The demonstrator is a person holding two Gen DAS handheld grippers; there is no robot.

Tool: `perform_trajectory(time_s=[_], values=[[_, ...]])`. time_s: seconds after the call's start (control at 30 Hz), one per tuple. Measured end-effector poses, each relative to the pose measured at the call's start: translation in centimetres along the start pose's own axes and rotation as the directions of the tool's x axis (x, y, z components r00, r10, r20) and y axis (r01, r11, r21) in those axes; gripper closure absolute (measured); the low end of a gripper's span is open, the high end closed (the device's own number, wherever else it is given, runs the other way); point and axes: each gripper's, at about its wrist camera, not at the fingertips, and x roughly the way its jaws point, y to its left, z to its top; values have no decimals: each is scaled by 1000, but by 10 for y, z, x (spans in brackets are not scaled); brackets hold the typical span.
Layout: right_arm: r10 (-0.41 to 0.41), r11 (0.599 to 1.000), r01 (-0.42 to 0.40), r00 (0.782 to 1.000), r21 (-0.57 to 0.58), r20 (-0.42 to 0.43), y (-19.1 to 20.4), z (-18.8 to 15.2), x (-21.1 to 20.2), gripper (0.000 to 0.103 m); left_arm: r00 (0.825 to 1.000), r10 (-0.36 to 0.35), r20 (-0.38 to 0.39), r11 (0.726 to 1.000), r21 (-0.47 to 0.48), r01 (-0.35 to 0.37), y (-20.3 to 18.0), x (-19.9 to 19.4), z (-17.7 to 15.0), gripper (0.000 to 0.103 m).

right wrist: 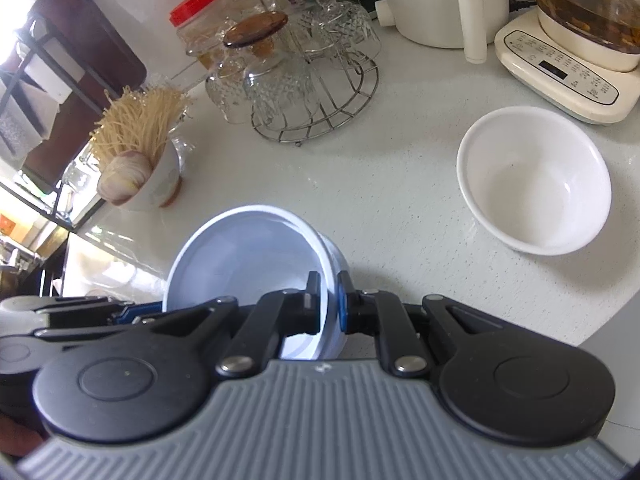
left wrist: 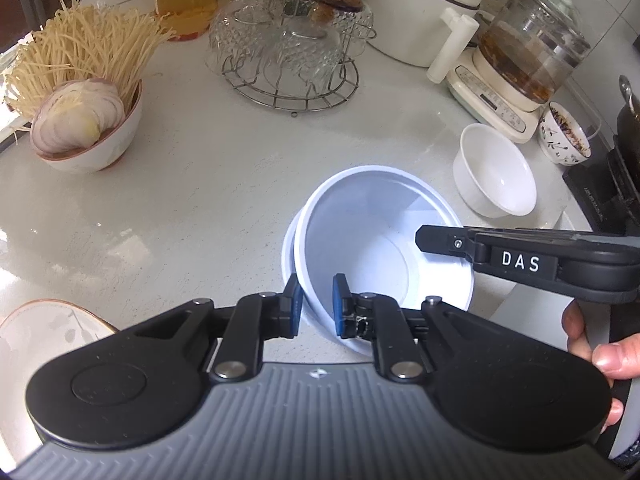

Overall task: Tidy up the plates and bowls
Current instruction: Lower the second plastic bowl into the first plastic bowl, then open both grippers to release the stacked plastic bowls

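Two nested pale blue bowls (left wrist: 372, 232) sit tilted on the white counter; they also show in the right wrist view (right wrist: 248, 256). My left gripper (left wrist: 318, 304) straddles their near rim, jaws a little apart around the wall. My right gripper (right wrist: 329, 304) is shut on the bowls' rim at the opposite side; its arm (left wrist: 520, 260) shows in the left wrist view. An empty white bowl (left wrist: 494, 172) stands to the right, also seen in the right wrist view (right wrist: 534, 180). A patterned plate (left wrist: 44, 328) lies at lower left.
A bowl of noodles and sliced onion (left wrist: 80, 120) is at the left. A wire rack of upturned glasses (left wrist: 292, 56) stands behind. A kettle on a base (left wrist: 516, 68), a white pot (left wrist: 420, 8), a patterned small bowl (left wrist: 562, 132) and a stove edge (left wrist: 608, 184) are at right.
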Motion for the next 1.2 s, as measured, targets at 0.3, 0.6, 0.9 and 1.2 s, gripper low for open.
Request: perform_trajectory(time_s=[0.3, 0.6, 0.9, 1.2], values=[[0, 1000, 0, 1000, 8, -10, -1, -4, 2, 90, 1000, 13, 7, 1000, -21, -13, 3, -1, -6, 54], [4, 1000, -4, 1000, -1, 11, 3, -5, -2, 65, 999, 19, 39, 1000, -17, -18, 3, -9, -4, 50], [-4, 1000, 3, 997, 7, 82, -1, 3, -26, 64, 993, 9, 120, 1000, 8, -10, -7, -34, 8, 50], [-7, 1000, 7, 982, 2, 188, 3, 14, -64, 64, 975, -50, 217, 998, 51, 40, -23, -70, 30, 50]])
